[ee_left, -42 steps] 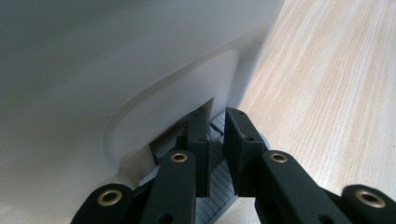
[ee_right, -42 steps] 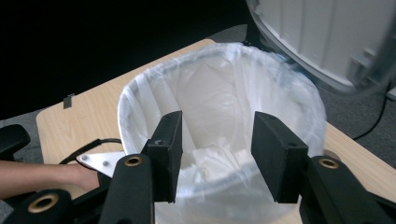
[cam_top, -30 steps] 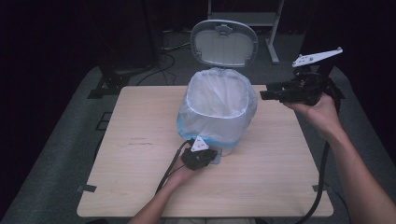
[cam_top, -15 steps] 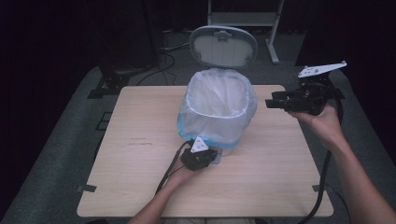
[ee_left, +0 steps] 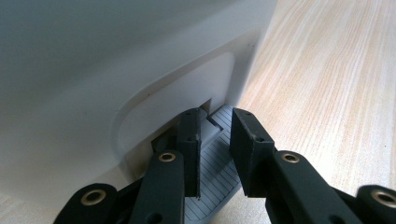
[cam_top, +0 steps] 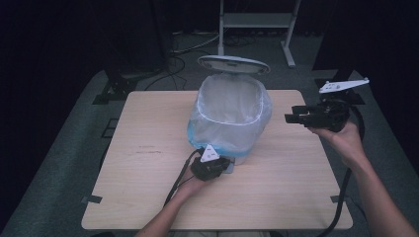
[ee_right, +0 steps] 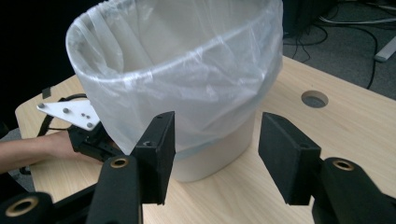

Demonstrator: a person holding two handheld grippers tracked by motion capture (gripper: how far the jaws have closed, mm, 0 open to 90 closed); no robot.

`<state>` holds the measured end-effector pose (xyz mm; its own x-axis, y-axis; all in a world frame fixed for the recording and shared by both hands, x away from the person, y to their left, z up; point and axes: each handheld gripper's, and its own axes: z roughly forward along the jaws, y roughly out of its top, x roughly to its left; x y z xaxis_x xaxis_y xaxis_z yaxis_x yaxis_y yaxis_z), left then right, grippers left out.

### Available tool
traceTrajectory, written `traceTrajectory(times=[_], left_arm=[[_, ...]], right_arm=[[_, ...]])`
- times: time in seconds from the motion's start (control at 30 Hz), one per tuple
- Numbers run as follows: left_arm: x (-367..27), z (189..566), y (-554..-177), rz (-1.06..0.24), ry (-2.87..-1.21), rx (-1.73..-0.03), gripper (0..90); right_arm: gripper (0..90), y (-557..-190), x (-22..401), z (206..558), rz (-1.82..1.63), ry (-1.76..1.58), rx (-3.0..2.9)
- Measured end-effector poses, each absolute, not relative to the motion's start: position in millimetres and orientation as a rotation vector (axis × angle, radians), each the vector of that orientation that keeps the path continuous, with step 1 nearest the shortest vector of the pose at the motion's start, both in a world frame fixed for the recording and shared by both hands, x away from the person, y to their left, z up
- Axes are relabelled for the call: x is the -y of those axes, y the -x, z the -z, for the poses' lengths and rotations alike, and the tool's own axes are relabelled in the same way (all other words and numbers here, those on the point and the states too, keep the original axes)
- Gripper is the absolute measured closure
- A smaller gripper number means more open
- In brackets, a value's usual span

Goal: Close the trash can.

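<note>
A white pedal bin (cam_top: 230, 111) lined with a clear plastic bag stands in the middle of the table (cam_top: 148, 173). Its lid (cam_top: 233, 64) hangs behind the rim and looks like a thin ellipse. My left gripper (cam_top: 225, 165) is low at the bin's front base. In the left gripper view its jaws (ee_left: 215, 116) rest on the ribbed grey pedal (ee_left: 219, 177), a narrow gap between them and nothing held. My right gripper (cam_top: 291, 118) hovers at the table's right side, pointing at the bin. Its jaws (ee_right: 217, 126) are wide open and empty, framing the bin (ee_right: 187, 70).
The right gripper view shows a round cable hole (ee_right: 314, 99) in the tabletop beyond the bin, and the left gripper (ee_right: 93, 140) with its hand at the bin's foot. Dark floor with cables (cam_top: 197, 47) and a stand's legs (cam_top: 286, 54) lie behind the table.
The lid has dropped from standing tall and upright to a flat, edge-on tilt. My right gripper has drifted a little lower and nearer. The left gripper stays at the pedal.
</note>
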<state>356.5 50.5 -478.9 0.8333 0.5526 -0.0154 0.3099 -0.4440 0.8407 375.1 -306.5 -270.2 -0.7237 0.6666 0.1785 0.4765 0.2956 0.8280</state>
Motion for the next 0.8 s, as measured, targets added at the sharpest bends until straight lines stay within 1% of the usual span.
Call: traceTrajectory(times=[0.2, 0.27, 0.33, 0.4, 0.53, 0.6, 0.8], left_arm=[[-50, 478, -356, -0.319, -2.073, -0.634, 71.5], [-49, 477, -357, -0.302, -2.079, -0.632, 68.9], [-46, 475, -356, -0.321, -2.101, -0.62, 68.7], [-47, 474, -356, -0.314, -2.102, -0.622, 68.4], [-46, 469, -353, -0.327, -2.097, -0.613, 66.0], [-46, 465, -351, -0.303, -2.079, -0.603, 66.1], [-44, 456, -344, -0.305, -2.055, -0.574, 65.5]], right_arm=[[44.0, -374, 311, 280, -1.403, -1.076, -2.358], [43.2, -374, 312, 284, -1.399, -1.079, -2.357], [43.2, -373, 312, 290, -1.386, -1.089, -2.364], [42.8, -373, 312, 294, -1.387, -1.094, -2.365], [41.8, -373, 312, 304, -1.377, -1.101, -2.373], [41.7, -372, 312, 308, -1.38, -1.105, -2.371], [40.9, -371, 313, 316, -1.389, -1.123, -2.368]])
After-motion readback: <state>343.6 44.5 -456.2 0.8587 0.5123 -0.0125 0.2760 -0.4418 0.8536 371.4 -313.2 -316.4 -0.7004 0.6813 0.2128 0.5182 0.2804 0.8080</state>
